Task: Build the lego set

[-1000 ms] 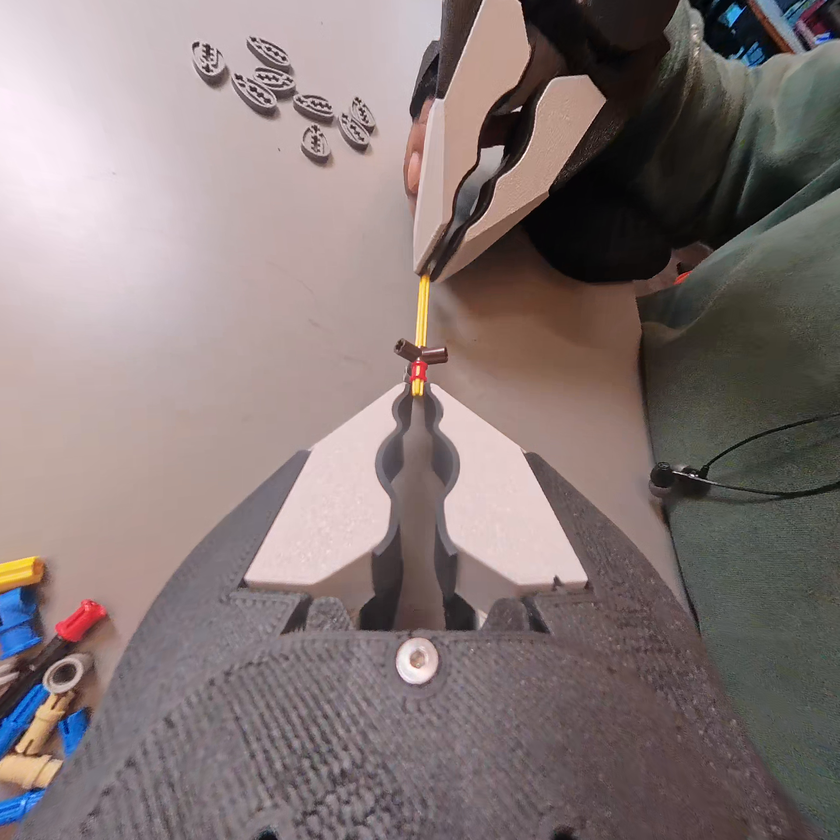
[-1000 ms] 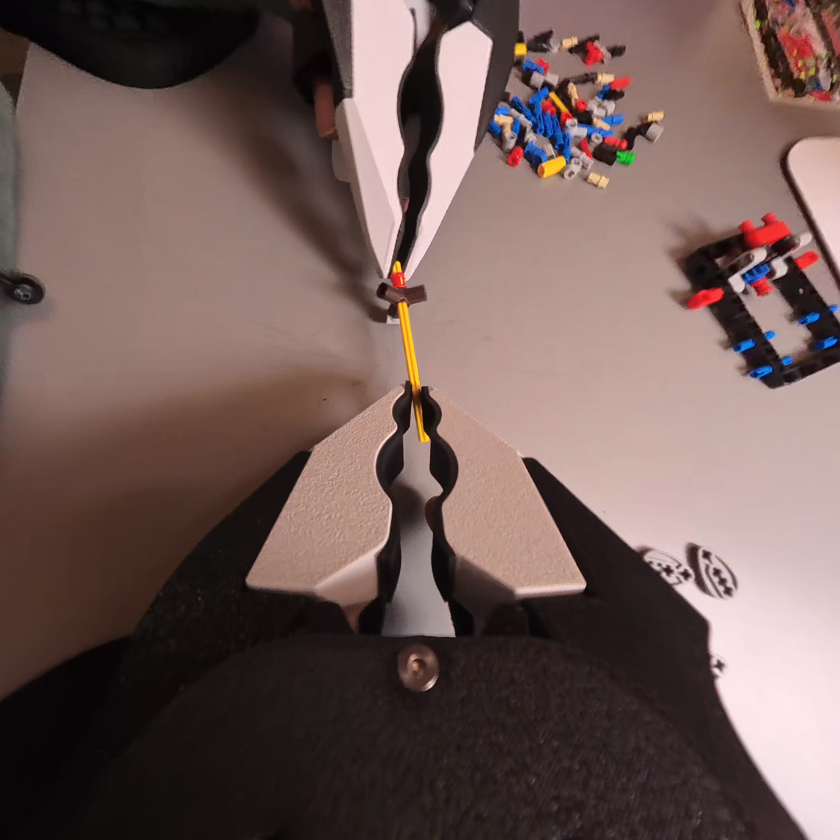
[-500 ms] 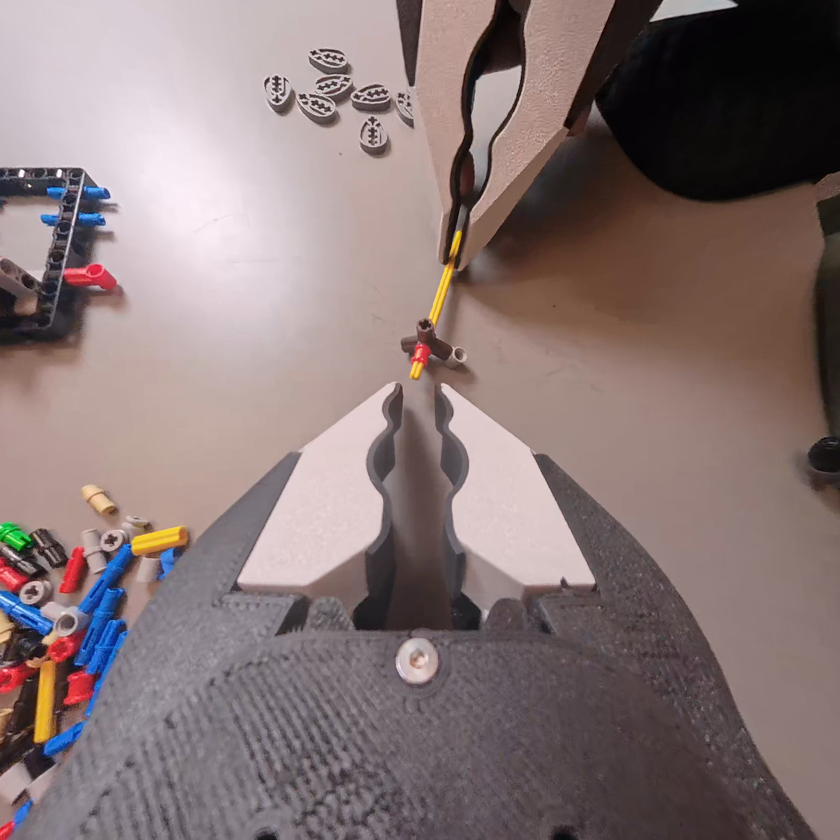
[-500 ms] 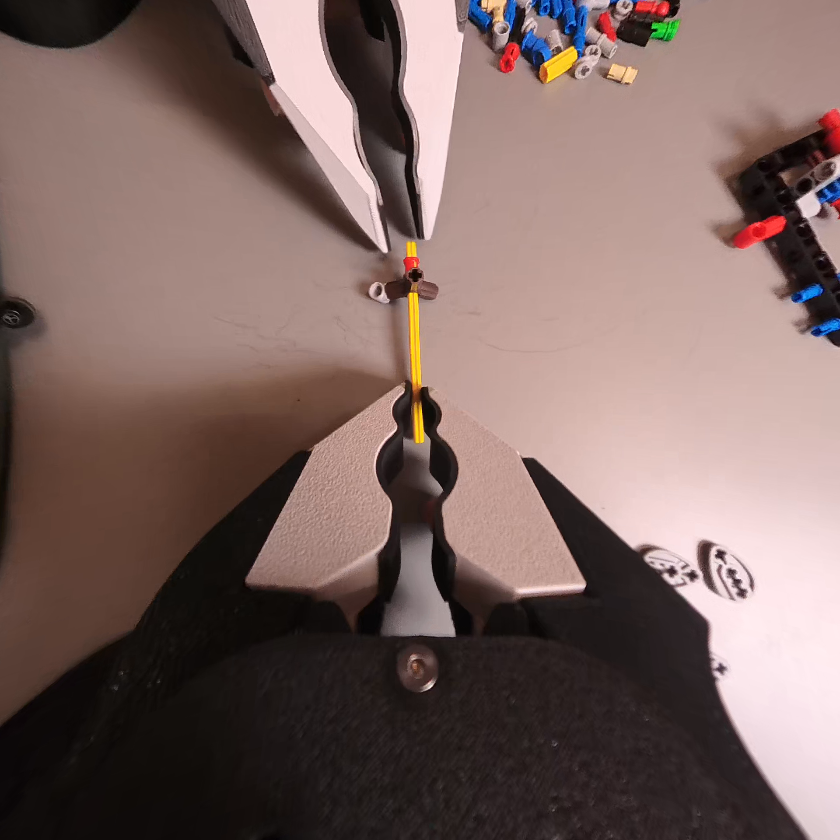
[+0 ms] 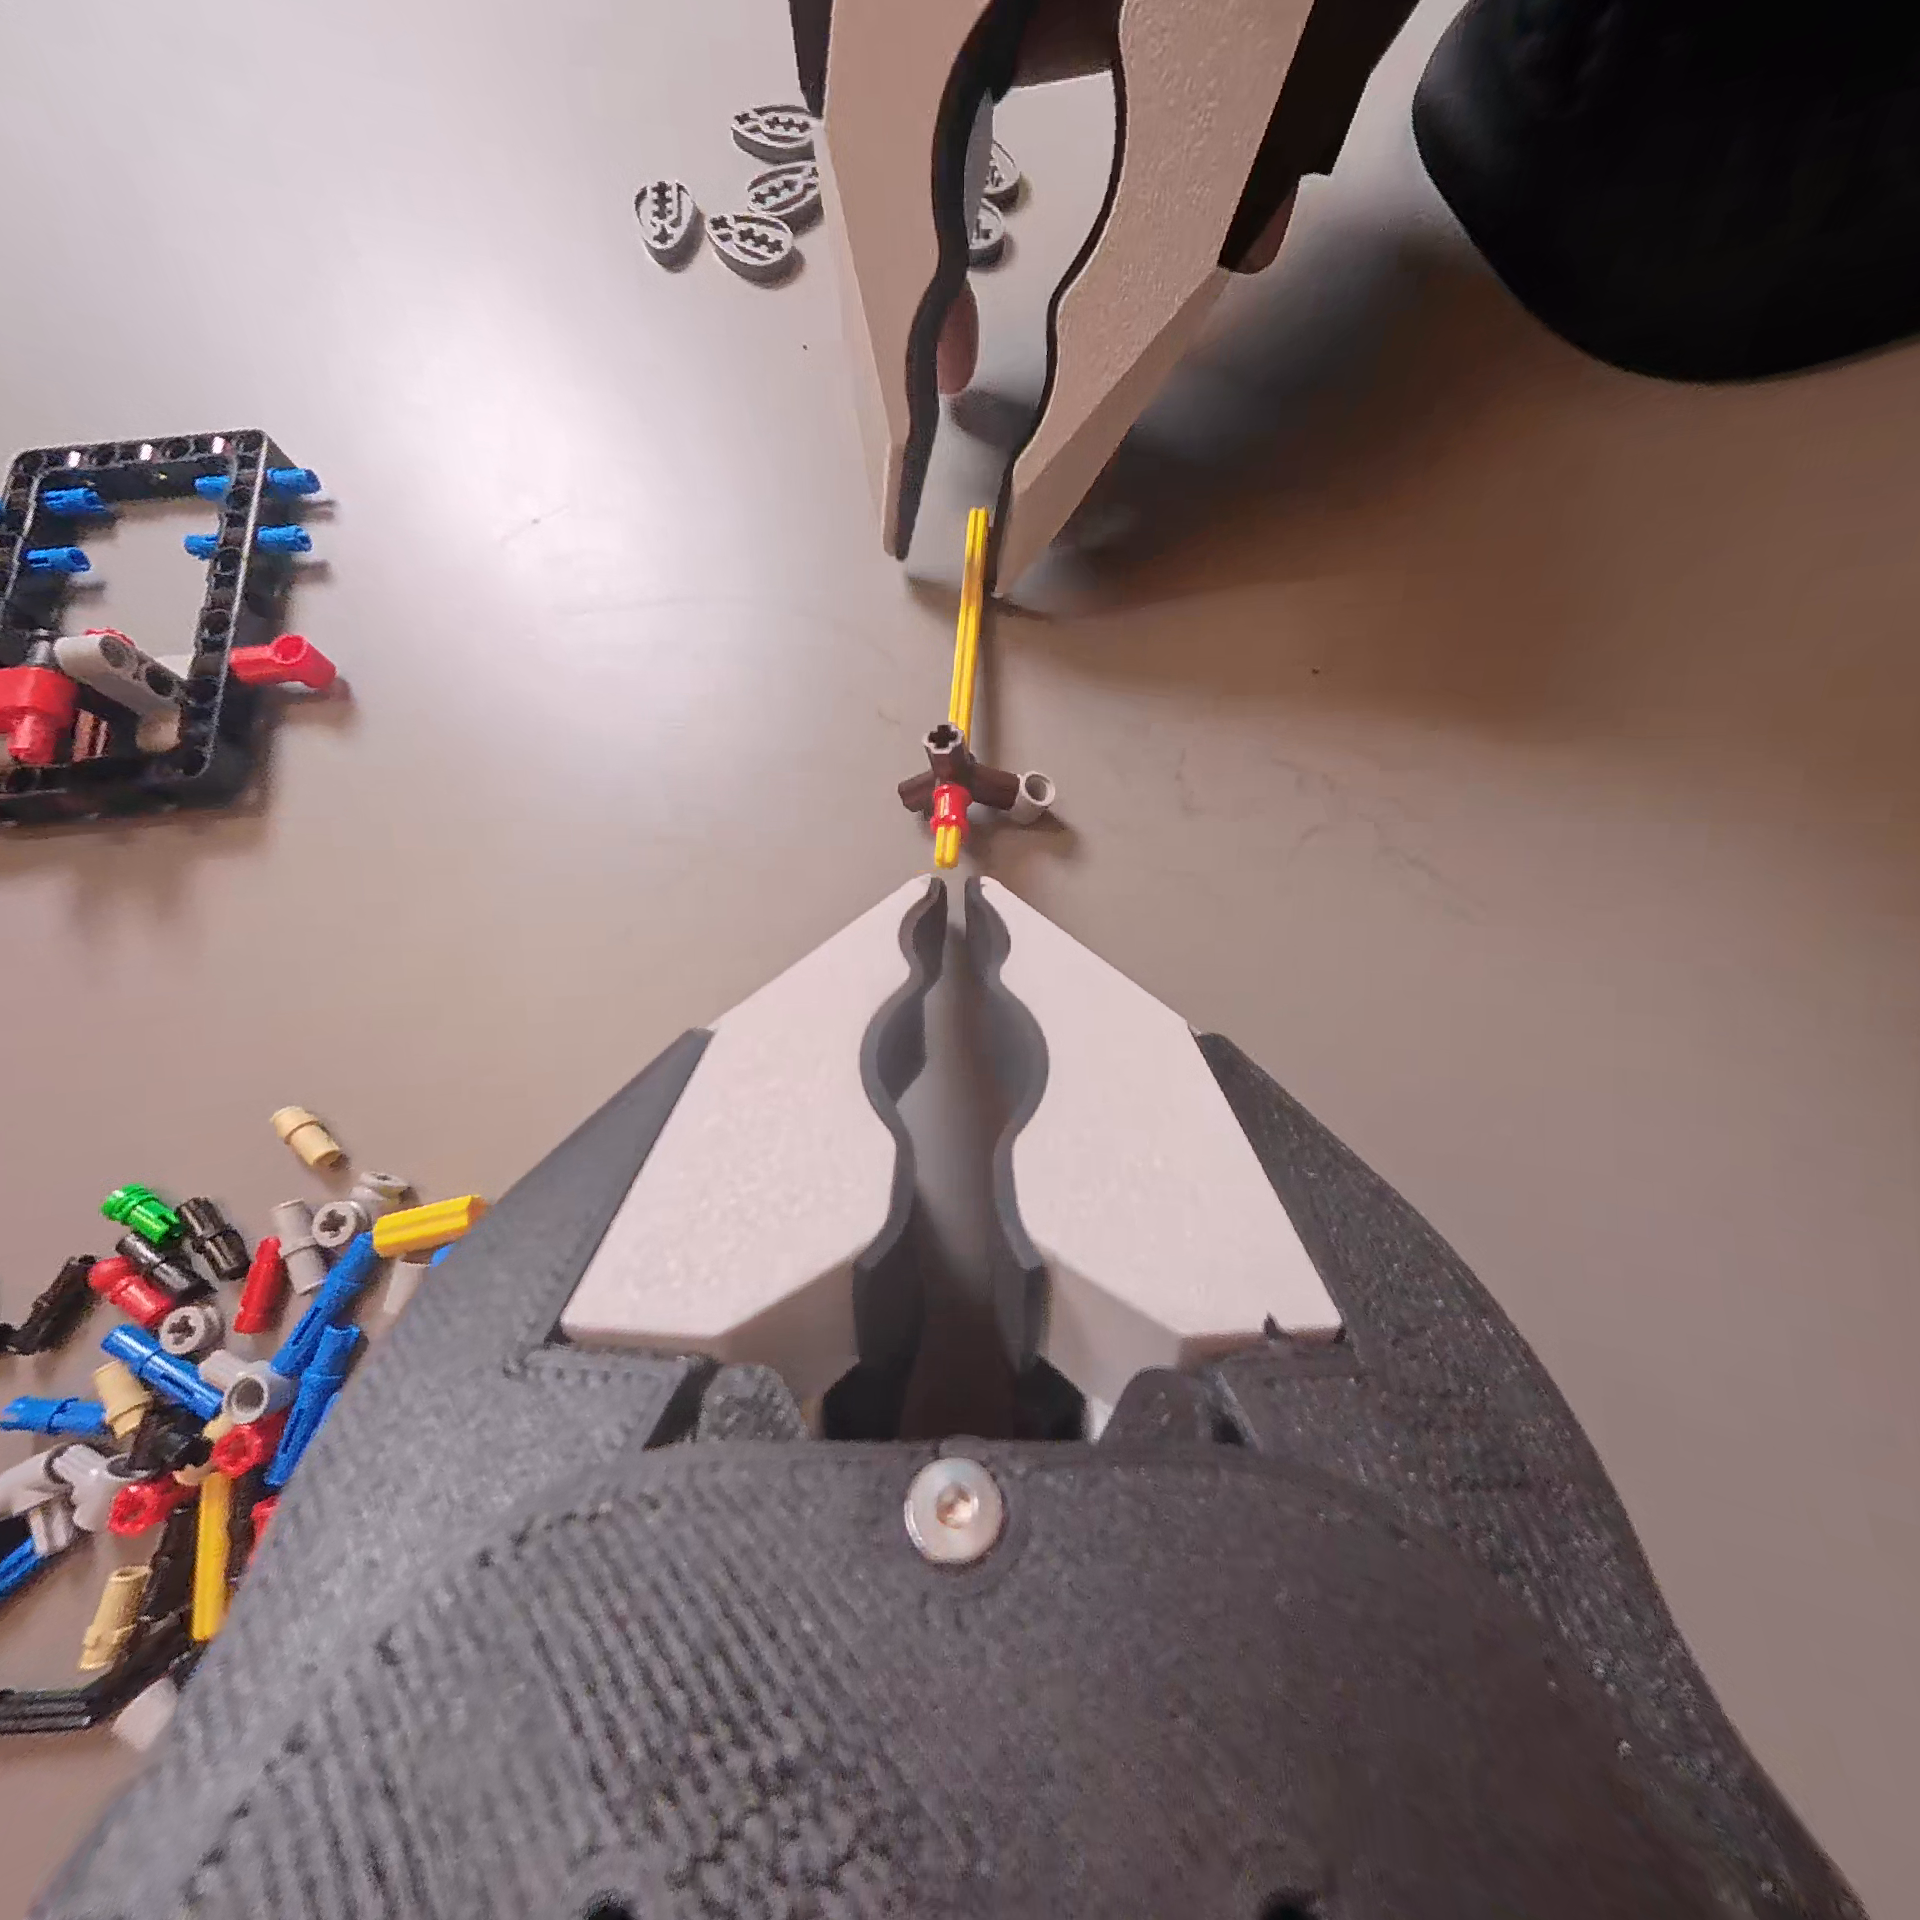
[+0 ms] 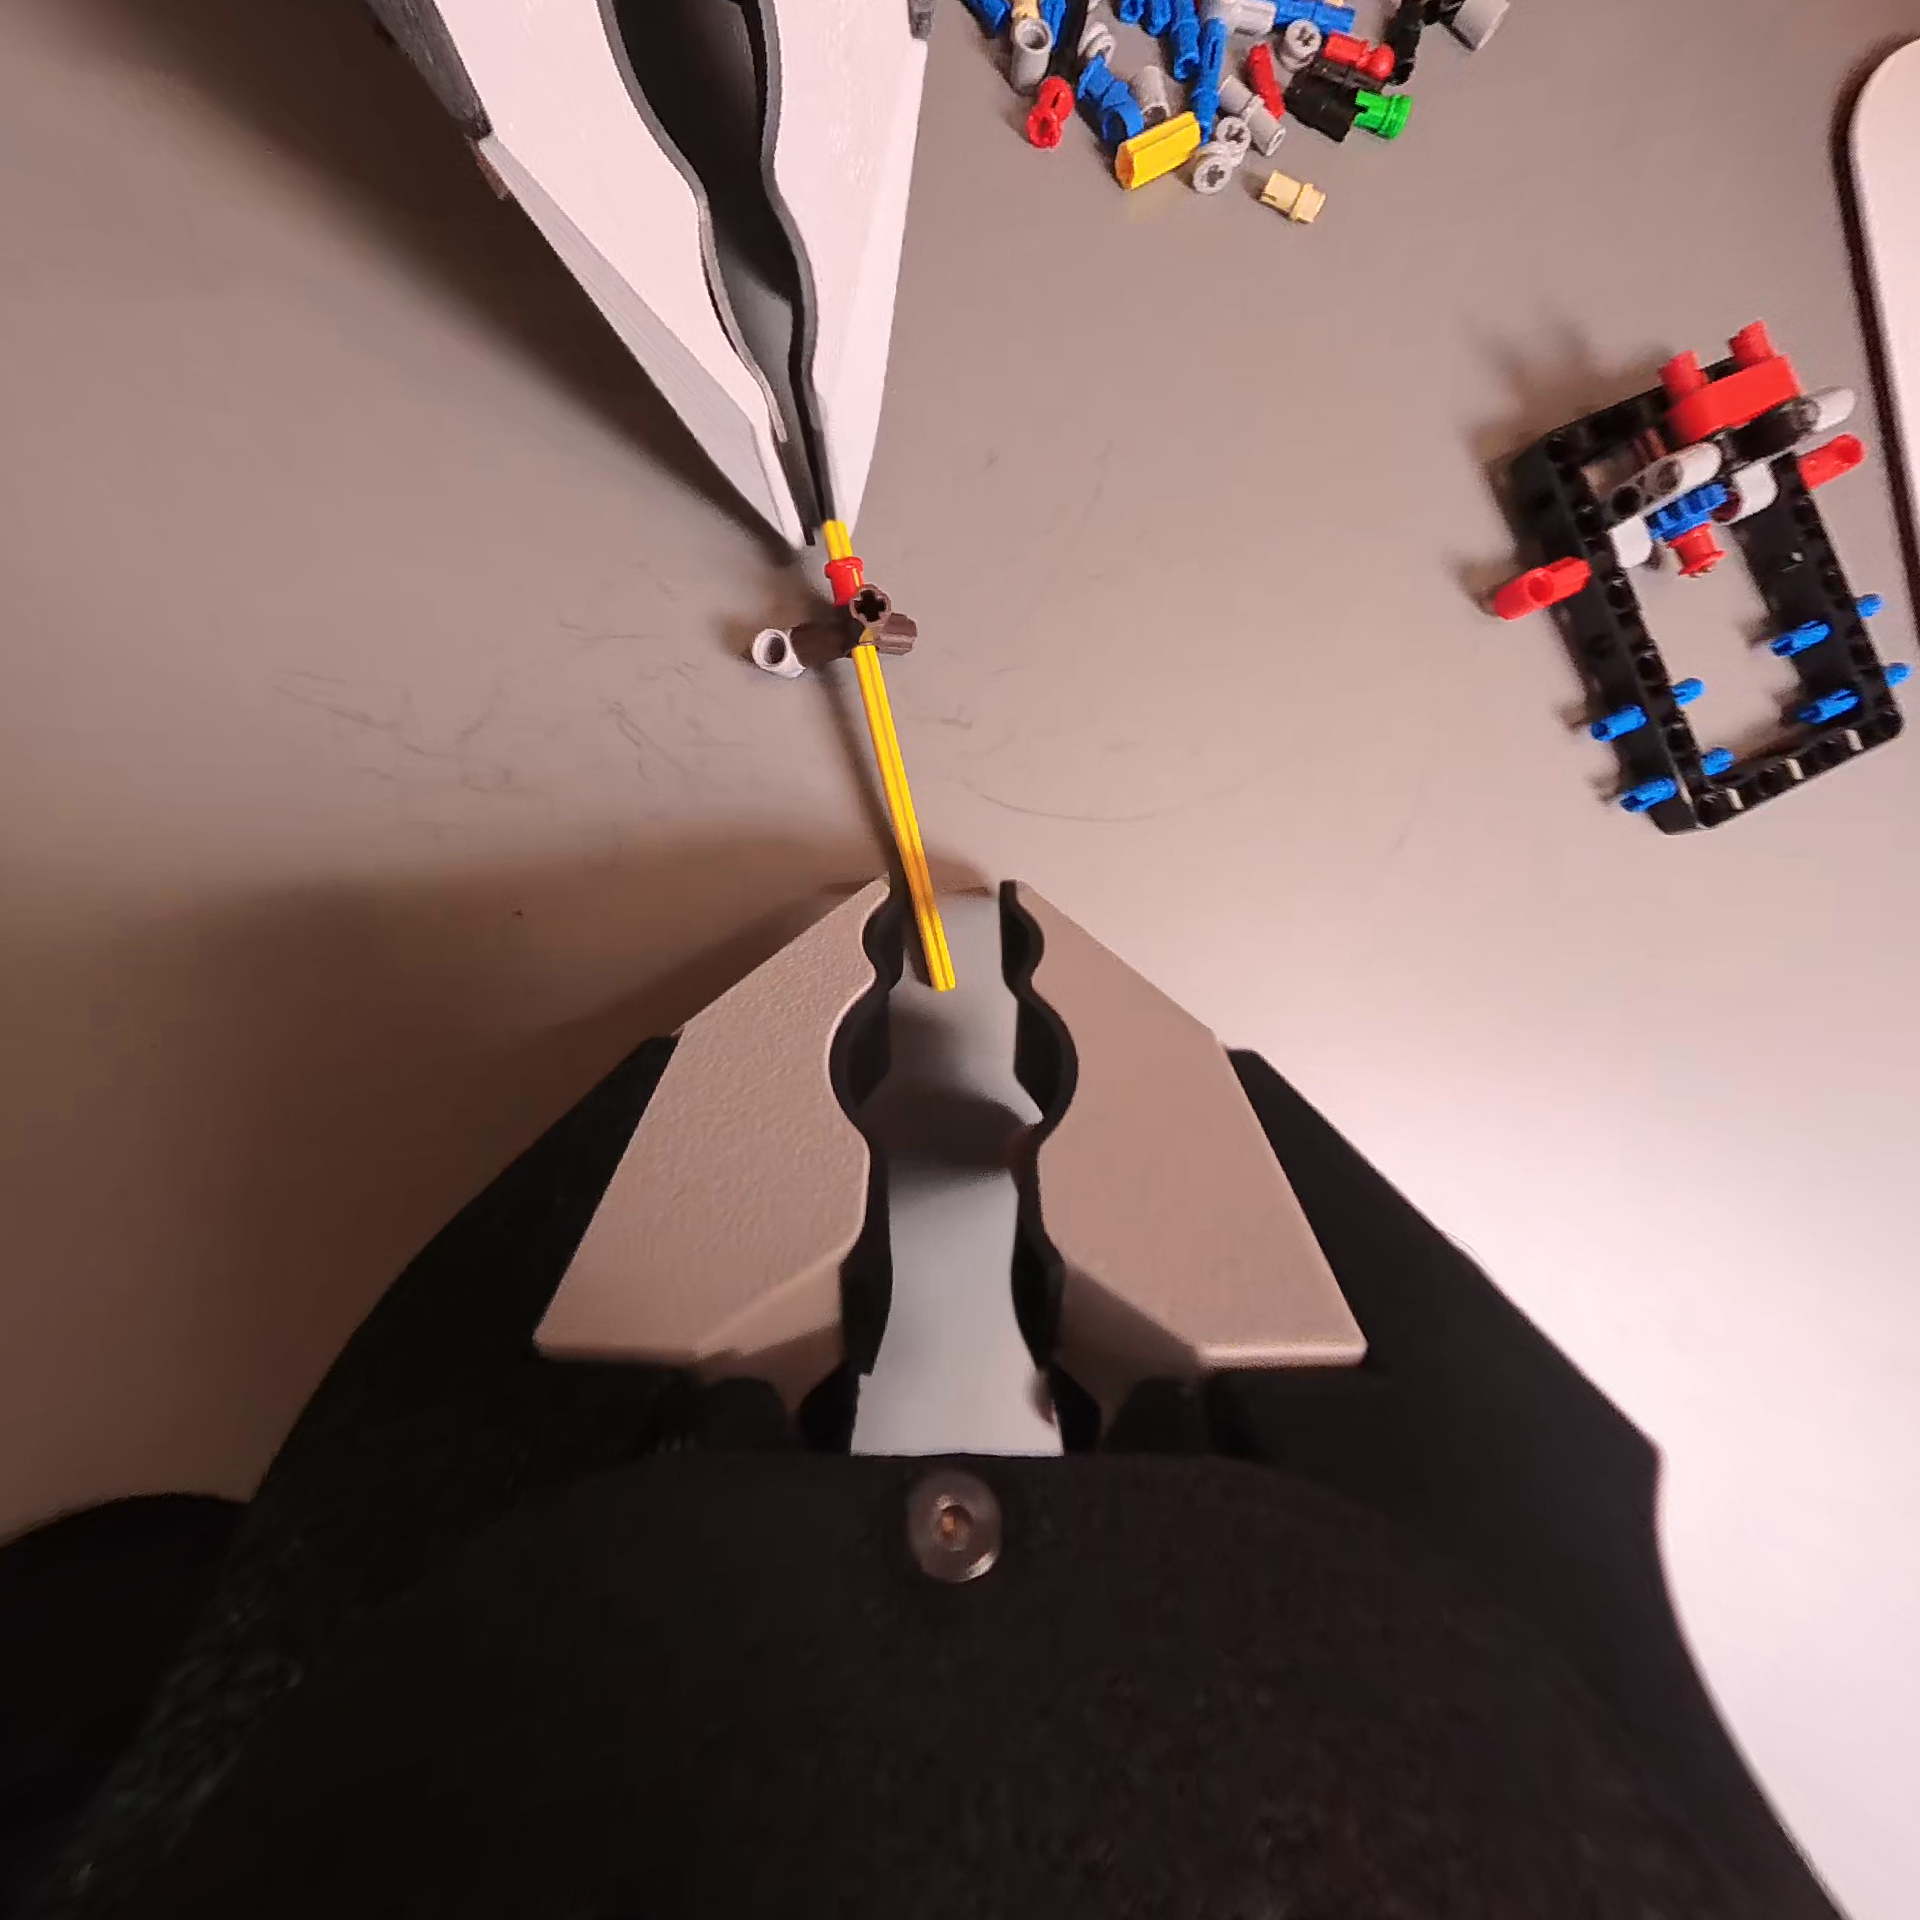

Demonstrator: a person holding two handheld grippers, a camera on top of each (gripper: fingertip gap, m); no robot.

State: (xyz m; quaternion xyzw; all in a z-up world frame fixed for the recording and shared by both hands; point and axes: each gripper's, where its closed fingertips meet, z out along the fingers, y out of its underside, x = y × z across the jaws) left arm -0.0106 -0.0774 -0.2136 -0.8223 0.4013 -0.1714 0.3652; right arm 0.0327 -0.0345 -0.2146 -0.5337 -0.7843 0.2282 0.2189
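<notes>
A thin yellow axle (image 5: 966, 644) carries a dark brown cross connector (image 5: 948, 777), a red bush (image 5: 948, 805) and a small grey piece (image 5: 1036, 802). It lies low over the grey table, between my two grippers. My left gripper (image 5: 955, 885) has its jaws almost together, with the axle's end right at their tips. It also shows in the right wrist view (image 6: 821, 525), closed on that end. My right gripper (image 6: 945, 904) is open. The axle's other end (image 6: 933, 951) lies loose between its fingers (image 5: 951, 540).
A black frame (image 5: 223, 613) with blue pins and red and grey parts lies to the left; the right wrist view (image 6: 1714, 592) has it at the right. A pile of loose parts (image 5: 208, 1361) lies beside my left gripper. Several grey oval pieces (image 5: 748, 197) lie behind the right gripper. The left gripper's tips are roughly 7 cm from the right gripper's.
My left gripper was open half a second ago and has closed at the axle's end. My right gripper held the axle and has opened. The axle now sits tilted in the right wrist view.
</notes>
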